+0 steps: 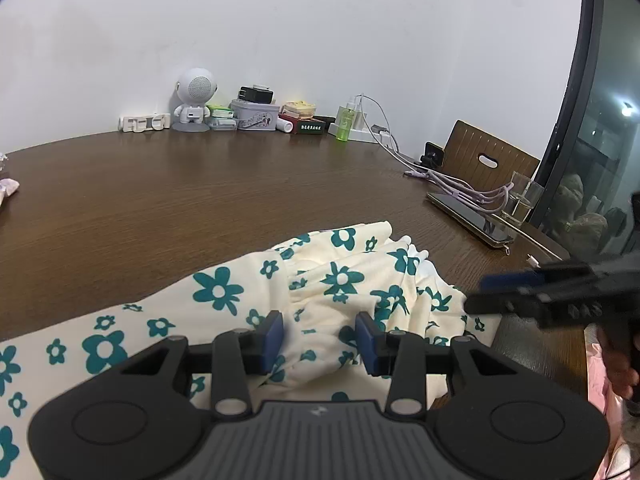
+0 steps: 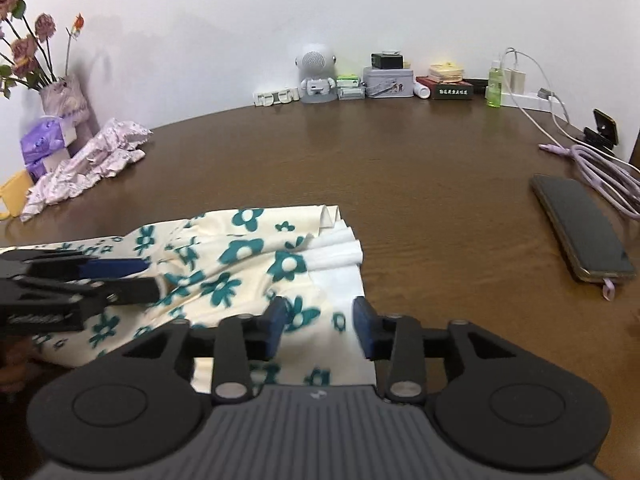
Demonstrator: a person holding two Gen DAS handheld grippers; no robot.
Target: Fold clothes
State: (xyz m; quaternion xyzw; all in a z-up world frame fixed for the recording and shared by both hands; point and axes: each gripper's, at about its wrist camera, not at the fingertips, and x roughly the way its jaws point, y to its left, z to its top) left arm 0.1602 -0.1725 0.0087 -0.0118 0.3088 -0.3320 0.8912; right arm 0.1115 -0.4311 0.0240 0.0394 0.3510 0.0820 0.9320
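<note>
Lying rumpled, cream garment [image 2: 248,256] (teal flowers); left gripper [image 1: 319,334] and right gripper [image 2: 320,320] gape wide.

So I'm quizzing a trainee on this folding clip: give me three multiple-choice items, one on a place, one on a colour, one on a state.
1. Where does the phone lie?
A on the garment
B on the table, right of the garment
C against the wall

2. What colour are the flowers on the garment?
A teal
B red
C yellow

3. How is the right hand-held gripper?
A shut on cloth
B open over the garment
C out of view

B: it lies on bare wood to the right.
A: teal on cream.
B: its pads stand apart, gripping nothing.
</note>
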